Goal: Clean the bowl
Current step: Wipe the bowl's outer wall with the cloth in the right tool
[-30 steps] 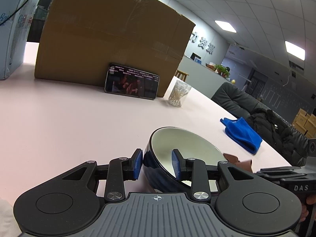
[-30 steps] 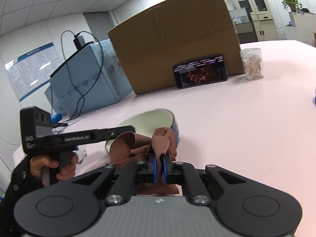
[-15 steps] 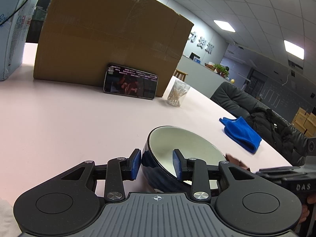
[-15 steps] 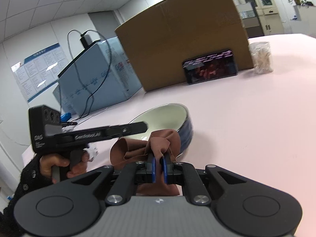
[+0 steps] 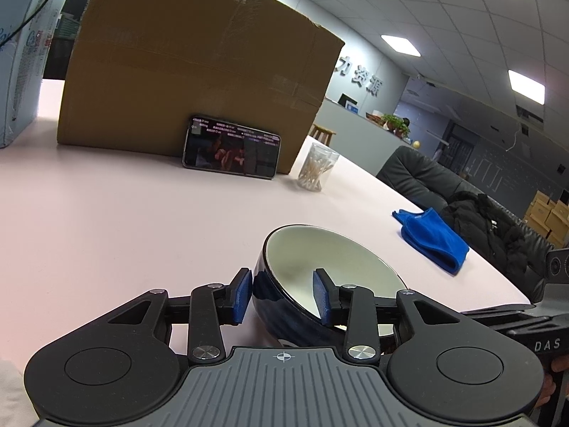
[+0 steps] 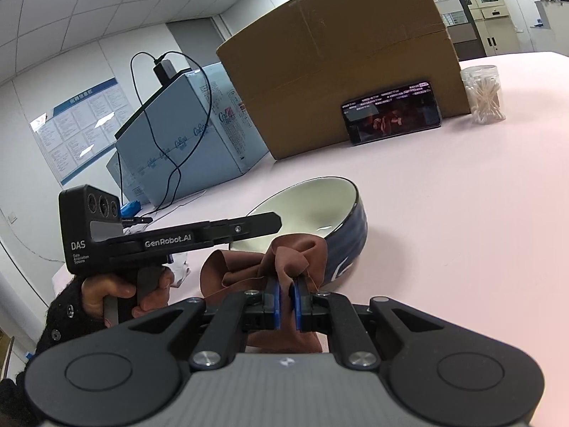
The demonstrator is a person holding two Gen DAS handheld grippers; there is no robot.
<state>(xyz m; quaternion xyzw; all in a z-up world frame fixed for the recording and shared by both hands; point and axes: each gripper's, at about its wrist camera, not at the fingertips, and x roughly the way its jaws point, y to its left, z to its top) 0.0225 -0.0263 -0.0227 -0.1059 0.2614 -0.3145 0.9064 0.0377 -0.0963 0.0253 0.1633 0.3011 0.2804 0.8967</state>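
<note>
Seen from my left wrist, my left gripper straddles the near wall of the bowl, one blue pad outside the dark blue wall and the other inside against the pale interior; my jaws are opening, with the rim between them and a sliver of space showing at the inner pad. The bowl sits tilted on the pink table, its mouth tipped toward my right. Ahead, a broad bare stretch of tabletop runs to the cardboard box, where a phone leans against its front and a clear jar of cotton swabs stands just beside the box's corner. A folded blue cloth lies near the table's right edge, well apart from the bowl, with a dark chair and coat beyond that edge. From my right wrist, my right gripper is clenched on a bunched brown cloth, whose folds rise against the near rim of the bowl. To the left, a hand in a dark sleeve holds the other gripper's handle, its finger reaching over the bowl's rim. A light blue carton with a black cable draped over it stands at the table's far left edge; to the right of the bowl the pink surface lies open up to the phone and the swab jar.
</note>
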